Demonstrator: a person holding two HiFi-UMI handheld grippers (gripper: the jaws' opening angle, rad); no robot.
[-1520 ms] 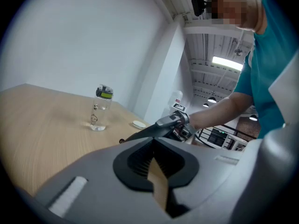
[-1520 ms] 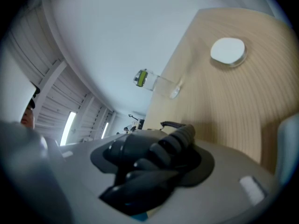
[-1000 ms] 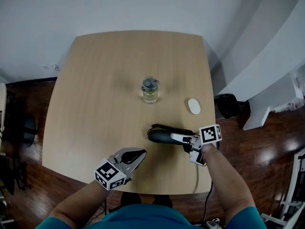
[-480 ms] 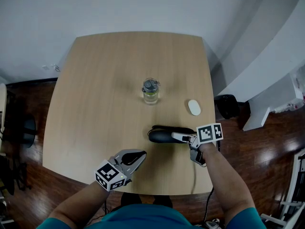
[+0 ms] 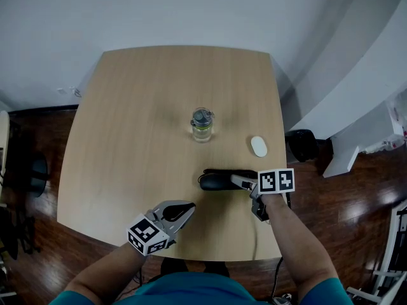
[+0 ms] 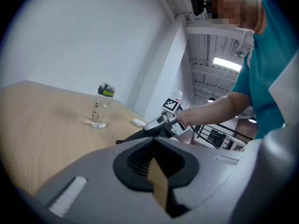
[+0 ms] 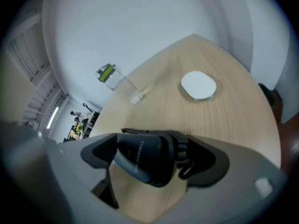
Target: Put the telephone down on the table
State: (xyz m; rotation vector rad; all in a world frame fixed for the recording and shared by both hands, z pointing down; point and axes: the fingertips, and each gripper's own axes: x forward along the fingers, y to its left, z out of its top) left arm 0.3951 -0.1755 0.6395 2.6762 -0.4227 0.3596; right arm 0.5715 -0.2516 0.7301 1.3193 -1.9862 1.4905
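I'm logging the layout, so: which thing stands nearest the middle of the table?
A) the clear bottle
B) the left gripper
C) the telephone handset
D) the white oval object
A: the clear bottle stands upright near the middle of the table, while the telephone handset and the white oval object lie nearer its right edge.
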